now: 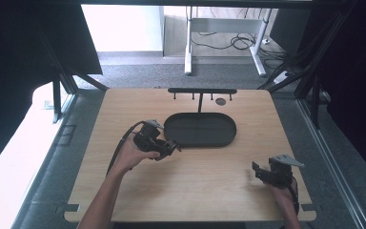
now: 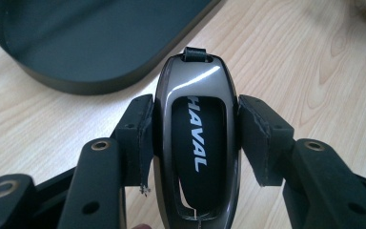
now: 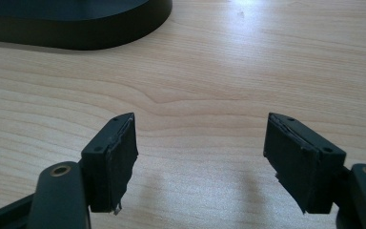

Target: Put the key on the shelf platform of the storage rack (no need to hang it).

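A glossy dark car key fob with white HAVAL lettering sits clamped between the pads of my left gripper, its small loop end pointing away toward the tray. Seen from the high view, my left gripper hovers just left of the black oval tray, held in a person's hand. The tray's rim lies close ahead of the fob. My right gripper stands open over bare wood, nothing between its pads; from above, my right gripper rests near the table's front right corner.
A black rack with small hooks stands behind the tray on a thin post. A dark round spot lies near it. The tray's edge shows at the top left of the right gripper view. Table edges fall off to grey floor.
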Available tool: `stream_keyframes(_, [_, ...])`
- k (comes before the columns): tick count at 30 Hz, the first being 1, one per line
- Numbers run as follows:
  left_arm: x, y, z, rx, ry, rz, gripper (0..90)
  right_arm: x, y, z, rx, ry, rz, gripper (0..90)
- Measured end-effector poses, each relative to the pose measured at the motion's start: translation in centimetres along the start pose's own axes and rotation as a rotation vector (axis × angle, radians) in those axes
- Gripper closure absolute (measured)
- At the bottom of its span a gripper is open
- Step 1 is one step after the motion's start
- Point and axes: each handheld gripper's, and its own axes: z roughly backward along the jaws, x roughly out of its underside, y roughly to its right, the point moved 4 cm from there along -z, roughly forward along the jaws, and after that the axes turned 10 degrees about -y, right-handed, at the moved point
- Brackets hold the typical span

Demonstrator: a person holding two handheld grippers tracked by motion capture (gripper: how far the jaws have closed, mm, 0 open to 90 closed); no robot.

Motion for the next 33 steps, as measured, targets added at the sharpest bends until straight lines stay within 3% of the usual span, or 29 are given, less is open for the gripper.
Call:
stream_keyframes(13, [-3.1, -0.6, -0.2, 0.011, 0.03, -0.006, 49.5, 0.0, 0.0, -0.1, 0.003, -0.001, 0.005, 27.6])
stream_keyframes(33, [-7.3, -1.9, -1.5, -0.021, 0.039, -0.026, 49.5, 0.1, 0.5, 0.0, 0.011, -0.003, -0.01, 27.7])
